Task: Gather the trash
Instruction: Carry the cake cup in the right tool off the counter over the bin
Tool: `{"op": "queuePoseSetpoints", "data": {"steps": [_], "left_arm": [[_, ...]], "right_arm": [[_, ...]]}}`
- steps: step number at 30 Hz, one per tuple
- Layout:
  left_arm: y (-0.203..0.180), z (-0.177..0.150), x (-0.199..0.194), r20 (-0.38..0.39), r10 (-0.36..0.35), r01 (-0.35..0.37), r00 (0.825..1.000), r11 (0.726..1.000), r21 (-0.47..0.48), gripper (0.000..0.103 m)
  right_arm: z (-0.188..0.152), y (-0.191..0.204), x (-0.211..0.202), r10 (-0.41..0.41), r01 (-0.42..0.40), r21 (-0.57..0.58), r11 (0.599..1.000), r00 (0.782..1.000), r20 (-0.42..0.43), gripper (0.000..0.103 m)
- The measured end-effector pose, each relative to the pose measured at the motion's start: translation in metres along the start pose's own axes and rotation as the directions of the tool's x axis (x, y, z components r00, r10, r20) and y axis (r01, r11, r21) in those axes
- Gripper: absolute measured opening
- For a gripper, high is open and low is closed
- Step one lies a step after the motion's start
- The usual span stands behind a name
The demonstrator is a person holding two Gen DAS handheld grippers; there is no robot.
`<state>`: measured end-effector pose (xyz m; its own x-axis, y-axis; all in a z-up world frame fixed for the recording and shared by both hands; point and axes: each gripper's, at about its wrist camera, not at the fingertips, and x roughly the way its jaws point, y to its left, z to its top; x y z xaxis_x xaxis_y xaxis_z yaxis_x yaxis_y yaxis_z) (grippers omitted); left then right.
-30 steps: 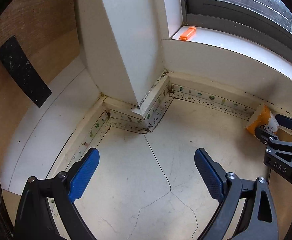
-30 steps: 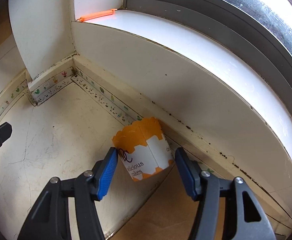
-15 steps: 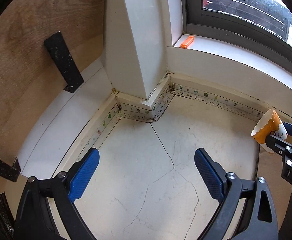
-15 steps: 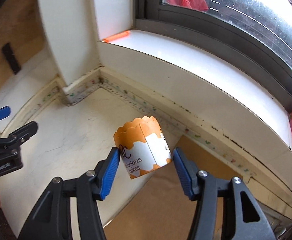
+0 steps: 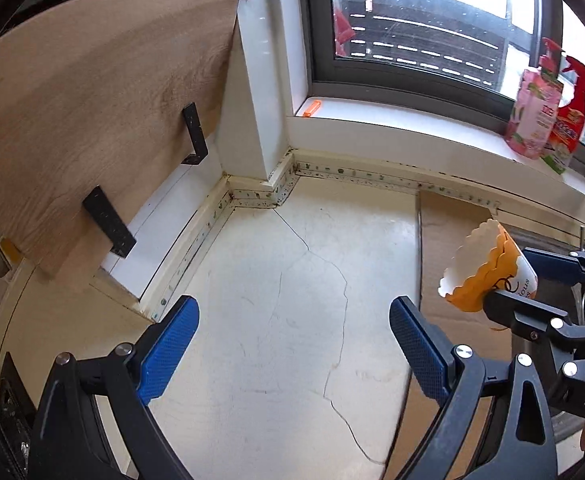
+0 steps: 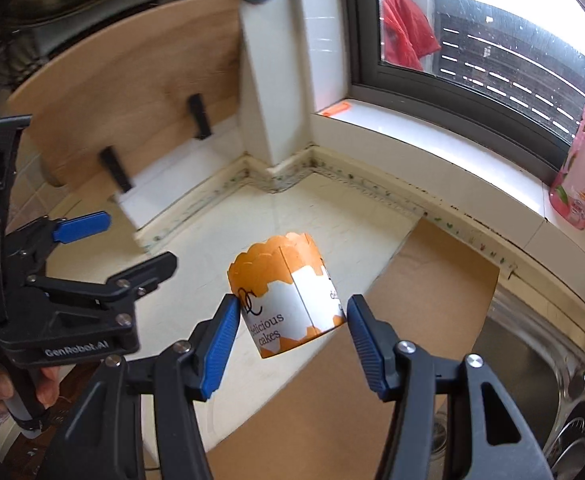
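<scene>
Partly hidden cake cup (image 5: pixel 488 272) base

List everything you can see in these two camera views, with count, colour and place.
Paper cake cup: one, orange and white, held off the counter between the right gripper's jaws.
Cardboard sheet: one, brown, flat on the counter beside the sink.
Counter: one, cream, cracked, below the window.
Sink: one, steel, at the right.
Pump bottle: one, pink, on the windowsill.
Spray bottle: one, red, behind the pink one.
Small flat item: one, orange, at the sill's left end.
Wooden board: one, tan, on two black brackets.
Left gripper: black with blue pads, empty.
Right gripper: same colours, holding the cup.
</scene>
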<state>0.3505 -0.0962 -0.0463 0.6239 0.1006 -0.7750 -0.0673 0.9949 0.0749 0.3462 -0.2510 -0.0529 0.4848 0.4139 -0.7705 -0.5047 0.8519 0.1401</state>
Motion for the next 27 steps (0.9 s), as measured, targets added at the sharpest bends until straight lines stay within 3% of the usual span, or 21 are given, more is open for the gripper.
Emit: {"op": "queuePoseSetpoints", "data": {"steps": [14, 27], "left_arm": [[0.042, -0.112, -0.137, -0.004, -0.148, 0.148, 0.989, 0.988, -0.045, 0.095], [0.091, -0.221, -0.180, -0.005, -0.111, 0.110, 0.994, 0.993, -0.048, 0.095]], "right_arm": [[-0.091, 0.114, -0.113, 0.112, -0.111, -0.049, 0.993, 0.993, 0.026, 0.056], [-0.172, 0.178, -0.125, 0.190, -0.190, -0.005, 0.982, 0.981, 0.027, 0.056]]}}
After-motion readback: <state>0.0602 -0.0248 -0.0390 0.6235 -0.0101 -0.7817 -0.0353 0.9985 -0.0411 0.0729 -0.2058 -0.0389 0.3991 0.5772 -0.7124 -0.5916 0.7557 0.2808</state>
